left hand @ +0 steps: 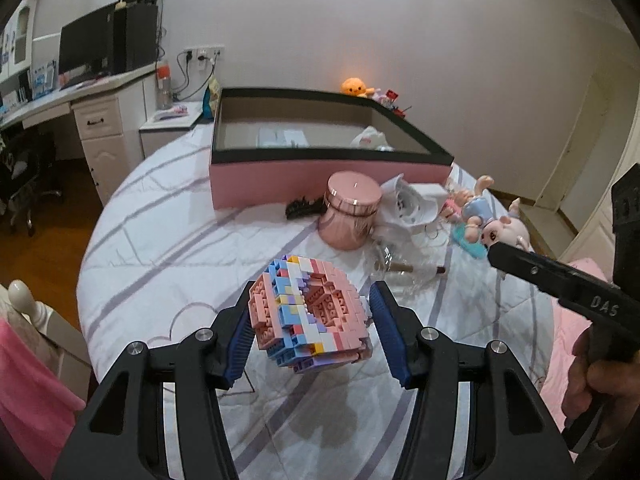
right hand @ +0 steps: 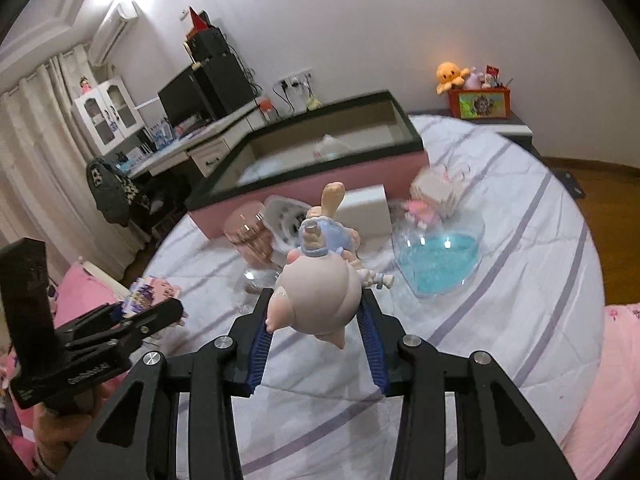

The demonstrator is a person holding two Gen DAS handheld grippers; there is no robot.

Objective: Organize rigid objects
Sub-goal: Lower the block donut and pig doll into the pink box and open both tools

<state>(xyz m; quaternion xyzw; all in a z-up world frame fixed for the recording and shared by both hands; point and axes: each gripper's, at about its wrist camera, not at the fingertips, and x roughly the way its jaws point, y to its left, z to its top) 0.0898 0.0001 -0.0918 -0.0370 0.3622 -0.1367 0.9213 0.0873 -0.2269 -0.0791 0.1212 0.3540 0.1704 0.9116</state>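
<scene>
While our left gripper (left hand: 310, 320) is clamped on a pastel pink, blue and white heart-shaped toy brick build (left hand: 308, 312), both blue ribbed pads (left hand: 242, 344) press its sides and it hangs clear above the white quilted bedspread with purple stripes (left hand: 160, 248). Our right gripper (right hand: 316, 312) is closed on the head of a small plastic pig-eared doll in a pale blue outfit (right hand: 320, 280), legs pointing away from the camera, also lifted off the bed.

From the left wrist view we see the right gripper's black body (left hand: 560, 284) enter at right with embossed letters "DAS" legible, a hand (left hand: 592, 372) on its grip. From the right wrist view the left gripper's body (right hand: 80, 356) carries printed text, too blurred for us to read.

Further out on the bedspread: a glossy pink round lidded tin (left hand: 352, 208) tilted on its side, a black hair comb (left hand: 302, 207) just beside it, a white crumpled packet (left hand: 412, 204) and a clear heart-shaped plastic tray with blue filling (right hand: 440, 256). Behind these sits the large open pink rectangular box with a black rim (left hand: 320, 178), a few white items inside. Beyond it, an orange plush octopus (right hand: 450, 74) sits atop a red printed box (right hand: 480, 104); its label is unreadable.
</scene>
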